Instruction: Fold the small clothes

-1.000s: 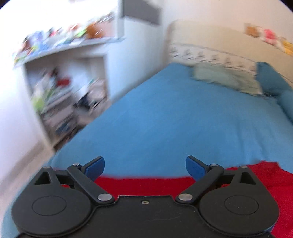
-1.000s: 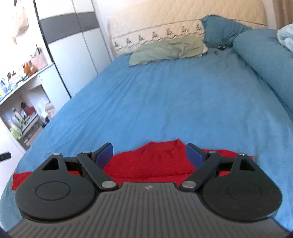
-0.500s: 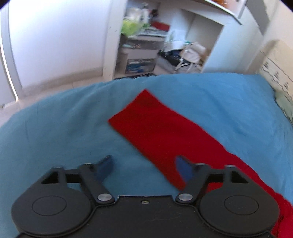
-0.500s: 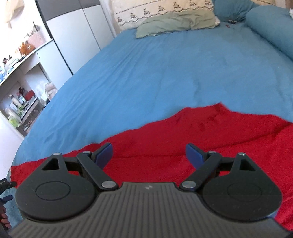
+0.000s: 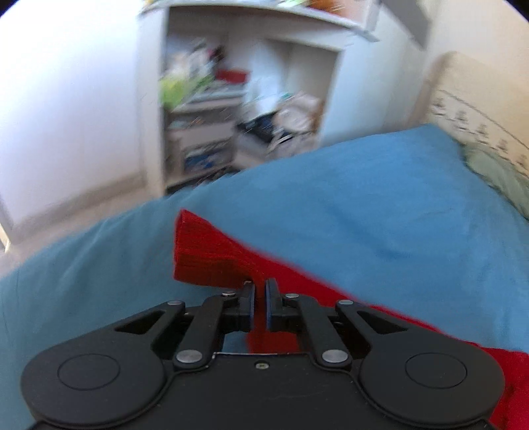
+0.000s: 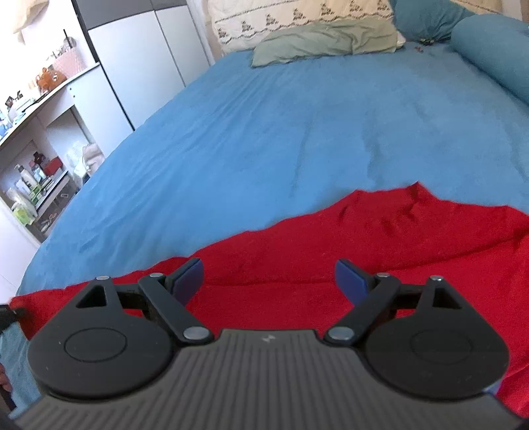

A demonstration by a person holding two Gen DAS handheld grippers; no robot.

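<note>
A red garment (image 6: 363,244) lies spread on the blue bedspread (image 6: 297,125) near the bed's foot. In the left wrist view my left gripper (image 5: 260,284) is shut on the garment's left end (image 5: 205,254), which stands lifted and folded up off the bedspread (image 5: 380,225). In the right wrist view my right gripper (image 6: 268,276) is open and empty, hovering just over the middle of the garment. The left gripper's tip shows at the far left edge of that view, at the garment's corner (image 6: 20,302).
A white shelf unit (image 5: 238,109) full of clutter stands left of the bed, also in the right wrist view (image 6: 36,178). A wardrobe (image 6: 139,63) stands beside it. A green pillow (image 6: 324,41), a headboard (image 6: 297,16) and a blue bolster (image 6: 496,53) are at the far end.
My left gripper has closed on the garment's left end and lifted it; it was open before. My right gripper has stayed open and lowered nearer over the garment.
</note>
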